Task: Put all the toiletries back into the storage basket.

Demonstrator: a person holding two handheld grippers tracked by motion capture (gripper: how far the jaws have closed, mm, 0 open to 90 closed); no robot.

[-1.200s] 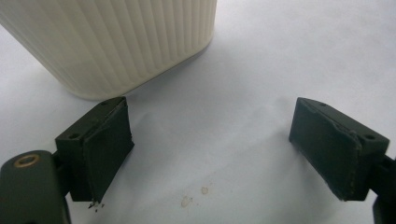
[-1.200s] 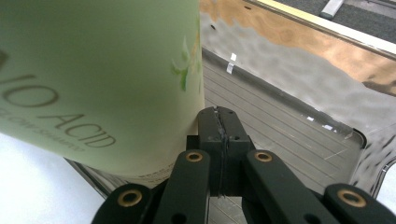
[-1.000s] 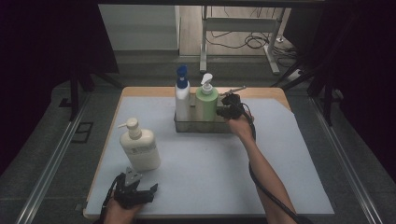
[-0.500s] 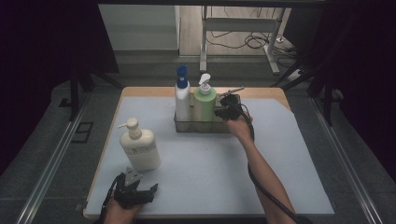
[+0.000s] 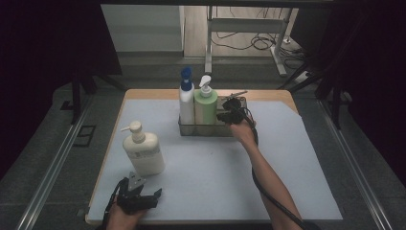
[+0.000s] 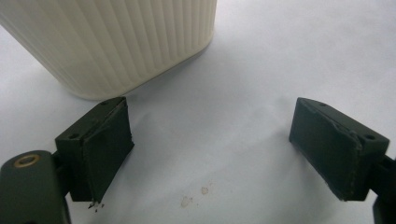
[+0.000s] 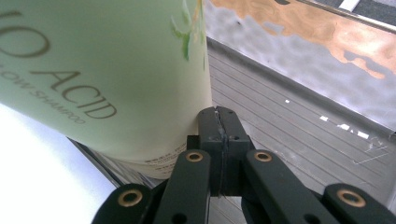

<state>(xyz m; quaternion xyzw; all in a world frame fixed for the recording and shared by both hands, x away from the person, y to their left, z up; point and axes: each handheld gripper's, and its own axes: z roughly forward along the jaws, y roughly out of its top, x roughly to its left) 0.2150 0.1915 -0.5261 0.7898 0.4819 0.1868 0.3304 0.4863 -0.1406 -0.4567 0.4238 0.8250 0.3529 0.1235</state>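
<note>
A green shampoo pump bottle (image 5: 206, 108) (image 7: 93, 70) stands in a metal basket (image 5: 210, 131) beside a white bottle with a blue cap (image 5: 186, 100). My right gripper (image 5: 224, 114) (image 7: 218, 114) is shut with nothing between its jaws. Its tip sits inside the basket, right against the green bottle's side. A cream ribbed pump bottle (image 5: 142, 151) (image 6: 116, 37) stands on the white mat at the front left. My left gripper (image 5: 143, 195) (image 6: 210, 149) rests just in front of it, open and empty.
The basket's ribbed metal floor (image 7: 289, 135) is bare to the right of the green bottle. The white mat (image 5: 215, 177) covers most of the wooden table. Dark rails run along both sides of the table.
My right gripper has edged slightly left and nearer, closer against the green bottle. The left gripper and the bottles have not moved.
</note>
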